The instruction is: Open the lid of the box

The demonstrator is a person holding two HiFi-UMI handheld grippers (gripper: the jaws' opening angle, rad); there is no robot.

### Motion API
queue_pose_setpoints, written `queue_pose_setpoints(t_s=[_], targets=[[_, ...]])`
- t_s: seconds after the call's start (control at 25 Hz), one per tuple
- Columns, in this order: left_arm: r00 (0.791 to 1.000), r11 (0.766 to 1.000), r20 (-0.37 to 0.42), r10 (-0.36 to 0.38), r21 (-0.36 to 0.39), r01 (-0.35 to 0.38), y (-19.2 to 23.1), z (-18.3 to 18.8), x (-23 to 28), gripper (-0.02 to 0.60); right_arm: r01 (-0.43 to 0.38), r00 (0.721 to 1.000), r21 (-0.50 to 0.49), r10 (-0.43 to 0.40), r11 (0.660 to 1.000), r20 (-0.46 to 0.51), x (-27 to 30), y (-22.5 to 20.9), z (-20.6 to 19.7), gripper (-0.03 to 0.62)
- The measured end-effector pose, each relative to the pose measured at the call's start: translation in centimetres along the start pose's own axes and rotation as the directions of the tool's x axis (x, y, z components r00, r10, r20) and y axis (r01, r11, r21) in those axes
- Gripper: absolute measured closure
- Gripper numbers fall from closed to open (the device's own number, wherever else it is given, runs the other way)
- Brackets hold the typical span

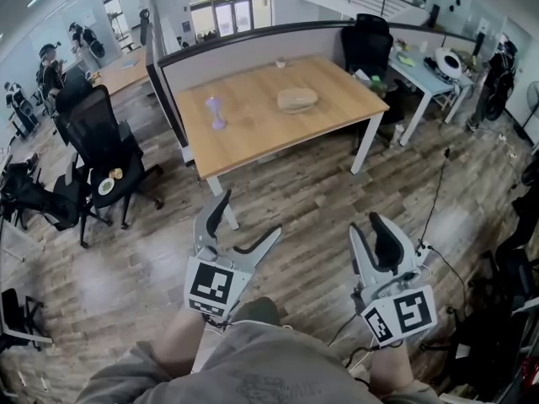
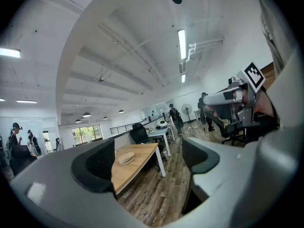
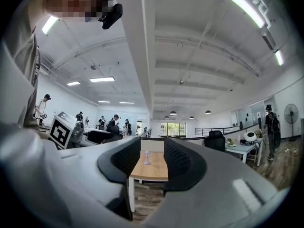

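Note:
The round tan box (image 1: pixel 297 99) with its lid on rests on the wooden table (image 1: pixel 261 129), far ahead of both grippers. My left gripper (image 1: pixel 247 219) is held low near my body, jaws spread wide with nothing between them. In the left gripper view the box (image 2: pixel 126 158) shows between the jaws of that gripper (image 2: pixel 149 163), far off. My right gripper (image 1: pixel 370 230) is also near my body, its jaws standing a narrow gap apart and empty. The right gripper view looks through the gripper (image 3: pixel 152 163) at the table (image 3: pixel 153 174).
A small purple object (image 1: pixel 216 113) (image 3: pixel 147 157) stands on the table's left part. A grey partition (image 1: pixel 253 45) backs the table. Black office chairs (image 1: pixel 101 133) stand at the left, a white desk (image 1: pixel 421 72) at the right. Wooden floor lies between me and the table.

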State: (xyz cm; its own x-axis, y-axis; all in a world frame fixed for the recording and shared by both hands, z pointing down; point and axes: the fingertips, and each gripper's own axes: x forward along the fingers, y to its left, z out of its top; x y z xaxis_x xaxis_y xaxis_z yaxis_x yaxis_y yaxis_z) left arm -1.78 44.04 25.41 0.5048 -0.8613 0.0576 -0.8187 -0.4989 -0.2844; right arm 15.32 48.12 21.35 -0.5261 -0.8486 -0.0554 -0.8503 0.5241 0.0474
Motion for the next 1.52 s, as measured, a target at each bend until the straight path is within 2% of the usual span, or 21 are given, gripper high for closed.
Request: queue_pose_setpoints(t_s=[0.24,0.48,0.96,1.28,1.52], targets=[[1.000,1.000,-0.019,0.011,0.007,-0.010,1.8,-1.2,2.8,0.149,-0.022,1.000,0.015,0.022,1.000,-0.016,2.7,-1.6,-1.4,0.457],[0.999,1.000,-0.042,-0.009,-0.006,0.008,4.4,-3.2,7.7,0.151,-0.033,0.999,0.018,0.034,0.999,-0.043,8.2,-4.0,-3.1,0.457],[0.993,0.999,-0.110,-0.052,-0.014,0.051,14.9,-6.7,19.7,0.151,-0.015,0.996,0.058,0.019,0.998,-0.083,23.9,-9.5,-4.1,0.457],[0.990,0.997,-0.118,-0.078,-0.007,0.077,22.5,-8.5,27.3,0.150,-0.008,0.992,0.079,0.018,0.997,-0.126,34.8,-11.7,-5.7,0.457],[0.988,0.995,-0.117,-0.097,-0.005,0.097,27.2,-10.1,32.0,0.150,0.031,0.993,0.093,-0.020,0.995,-0.118,40.8,-14.0,-6.2,0.457]])
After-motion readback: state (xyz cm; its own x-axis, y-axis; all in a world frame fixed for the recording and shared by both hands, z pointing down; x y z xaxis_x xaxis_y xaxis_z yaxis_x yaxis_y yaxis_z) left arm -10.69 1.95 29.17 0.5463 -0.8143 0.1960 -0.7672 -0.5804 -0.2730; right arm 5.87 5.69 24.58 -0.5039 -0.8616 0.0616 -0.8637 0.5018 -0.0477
